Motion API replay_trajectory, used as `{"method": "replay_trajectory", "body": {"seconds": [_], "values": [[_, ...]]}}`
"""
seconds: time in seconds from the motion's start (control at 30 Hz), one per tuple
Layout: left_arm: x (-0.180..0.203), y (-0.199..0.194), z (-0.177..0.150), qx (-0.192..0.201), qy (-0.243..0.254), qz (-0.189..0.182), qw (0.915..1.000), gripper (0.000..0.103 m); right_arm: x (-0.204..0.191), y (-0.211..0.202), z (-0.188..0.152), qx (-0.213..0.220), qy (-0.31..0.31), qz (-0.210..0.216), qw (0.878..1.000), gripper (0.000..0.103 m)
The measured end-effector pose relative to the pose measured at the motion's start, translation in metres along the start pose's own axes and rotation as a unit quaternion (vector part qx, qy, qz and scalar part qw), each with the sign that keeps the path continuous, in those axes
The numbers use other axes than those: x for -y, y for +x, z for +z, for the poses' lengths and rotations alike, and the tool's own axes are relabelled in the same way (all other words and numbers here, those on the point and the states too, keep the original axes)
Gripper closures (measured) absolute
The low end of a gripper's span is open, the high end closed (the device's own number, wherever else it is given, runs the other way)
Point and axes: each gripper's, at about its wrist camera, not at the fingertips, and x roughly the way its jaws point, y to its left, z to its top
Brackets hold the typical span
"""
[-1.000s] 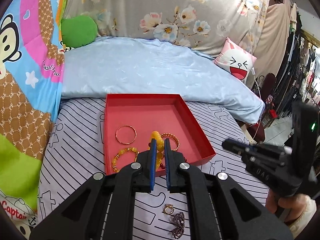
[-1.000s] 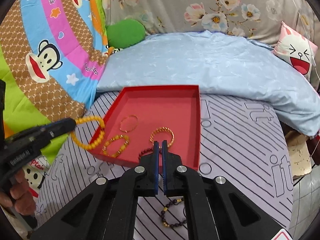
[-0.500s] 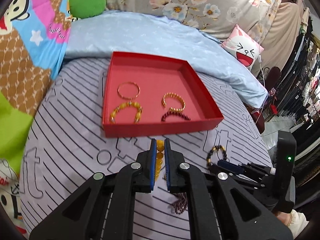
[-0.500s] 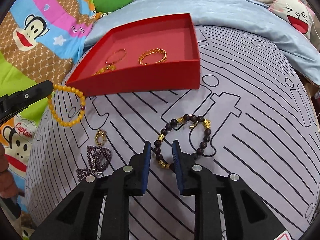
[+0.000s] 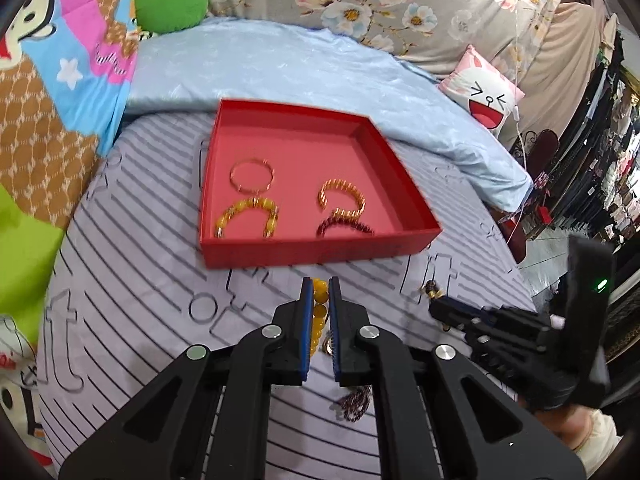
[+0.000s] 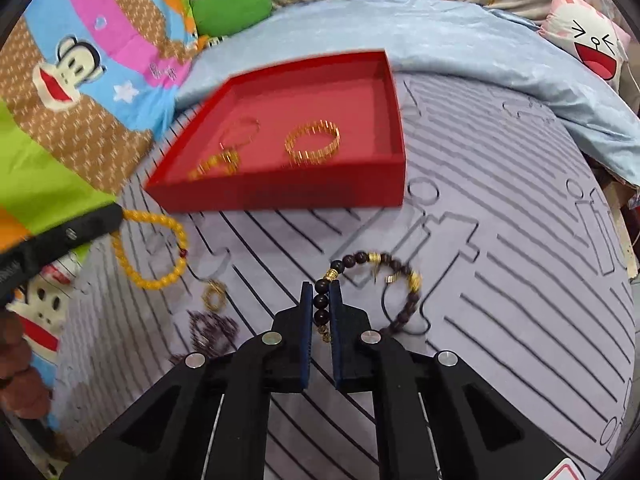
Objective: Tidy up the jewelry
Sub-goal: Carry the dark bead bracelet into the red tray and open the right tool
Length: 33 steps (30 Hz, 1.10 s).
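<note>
Gripping a yellow bead bracelet (image 5: 318,312), the left gripper (image 5: 320,286) is clamped tight before the red tray (image 5: 320,249), while the right gripper (image 6: 320,290) is pinched closed on a dark bead bracelet (image 6: 362,258) over the striped bedsheet (image 6: 520,280).

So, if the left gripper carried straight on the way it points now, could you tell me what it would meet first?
Probably the striped bedspread just short of the red tray, whose near wall comes next. The left gripper, shut on the yellow bead bracelet, tilts downward; depth is unclear.
</note>
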Motion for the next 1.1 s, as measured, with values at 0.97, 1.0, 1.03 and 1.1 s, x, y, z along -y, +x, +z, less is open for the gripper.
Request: {"method": "replay_trajectory", "body": {"seconds": [0.97, 1.0, 1.03, 1.1], "values": [[-0.036, 0.156, 0.172, 0.012, 0.022, 0.038, 0.9990, 0.095, 0.022, 0.109, 0.202, 0.041, 0.003, -0.026, 0.999, 0.095], [-0.040, 0.161, 0.172, 0.008, 0.014, 0.041, 0.9990, 0.095, 0.019, 0.115, 0.204, 0.036, 0.000, -0.023, 0.999, 0.095], [-0.045, 0.166, 0.173, 0.005, 0.006, 0.041, 0.9991, 0.095, 0.016, 0.119, 0.205, 0.033, -0.004, -0.021, 0.999, 0.095], [-0.052, 0.170, 0.173, 0.004, -0.004, 0.051, 0.9987, 0.095, 0.011, 0.129, 0.206, 0.026, -0.013, -0.016, 0.999, 0.095]]}}
